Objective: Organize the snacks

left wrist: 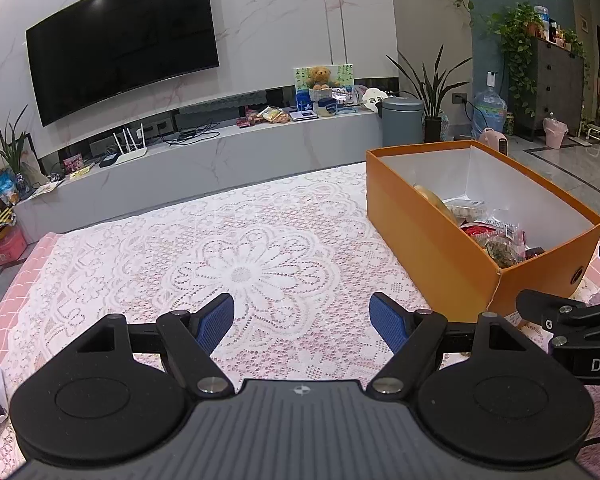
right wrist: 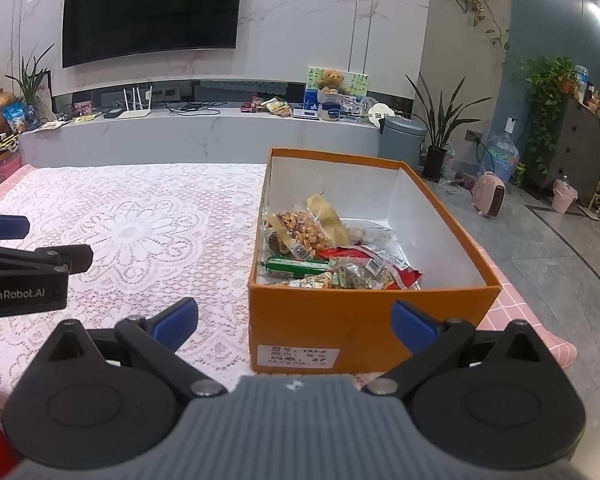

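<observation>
my left claw (left wrist: 301,317) and right claw (right wrist: 295,321) are both wide open and hold nothing, because the snacks (right wrist: 332,256) already lie together inside the orange box (right wrist: 340,320) on the lace cloth (left wrist: 240,248).

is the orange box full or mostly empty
Partly filled: snack packets cover the near end of the orange box; the far end's white floor shows bare.

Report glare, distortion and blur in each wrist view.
Left wrist view: ceiling lights glare off the TV, fisheye bends its edges, orange box sharp. Right wrist view: bright lamp flare at top right, floor lines curve, snacks in the box readable, gripper body nearest the lens slightly soft.
</observation>
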Motion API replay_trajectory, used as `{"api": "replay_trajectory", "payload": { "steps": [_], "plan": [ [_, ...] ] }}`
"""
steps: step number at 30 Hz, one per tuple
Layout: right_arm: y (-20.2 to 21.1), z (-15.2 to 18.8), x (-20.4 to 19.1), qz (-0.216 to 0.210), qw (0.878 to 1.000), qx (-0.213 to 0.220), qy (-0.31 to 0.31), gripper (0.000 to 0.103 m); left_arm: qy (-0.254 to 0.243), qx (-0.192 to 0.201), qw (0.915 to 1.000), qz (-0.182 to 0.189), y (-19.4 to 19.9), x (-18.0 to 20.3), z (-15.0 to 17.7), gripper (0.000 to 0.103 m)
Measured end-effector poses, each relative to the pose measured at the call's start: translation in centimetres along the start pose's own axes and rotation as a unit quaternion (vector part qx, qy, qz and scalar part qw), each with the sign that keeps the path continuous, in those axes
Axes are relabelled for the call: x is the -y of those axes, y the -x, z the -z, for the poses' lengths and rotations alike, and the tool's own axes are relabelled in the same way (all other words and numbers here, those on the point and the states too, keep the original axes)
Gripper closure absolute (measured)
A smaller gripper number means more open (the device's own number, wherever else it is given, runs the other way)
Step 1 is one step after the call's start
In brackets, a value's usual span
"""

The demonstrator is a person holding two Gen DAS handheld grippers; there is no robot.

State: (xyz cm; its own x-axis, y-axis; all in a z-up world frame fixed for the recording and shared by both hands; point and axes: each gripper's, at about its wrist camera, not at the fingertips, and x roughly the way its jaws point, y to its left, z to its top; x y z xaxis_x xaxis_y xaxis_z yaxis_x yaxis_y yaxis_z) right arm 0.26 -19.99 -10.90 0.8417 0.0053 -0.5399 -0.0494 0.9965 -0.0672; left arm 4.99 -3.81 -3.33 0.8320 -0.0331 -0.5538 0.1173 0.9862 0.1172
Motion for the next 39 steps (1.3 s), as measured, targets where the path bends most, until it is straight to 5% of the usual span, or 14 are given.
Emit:
{"api": "replay_trajectory", "payload": {
  "steps": [39],
  "plan": [
    [0.06, 0.29, -0.10, 0.000, 1.000, 0.000, 0.003, 0.003, 0.008, -0.010, 0.9999, 0.004, 0.40, 0.30, 0.08, 0.013]
  ]
}}
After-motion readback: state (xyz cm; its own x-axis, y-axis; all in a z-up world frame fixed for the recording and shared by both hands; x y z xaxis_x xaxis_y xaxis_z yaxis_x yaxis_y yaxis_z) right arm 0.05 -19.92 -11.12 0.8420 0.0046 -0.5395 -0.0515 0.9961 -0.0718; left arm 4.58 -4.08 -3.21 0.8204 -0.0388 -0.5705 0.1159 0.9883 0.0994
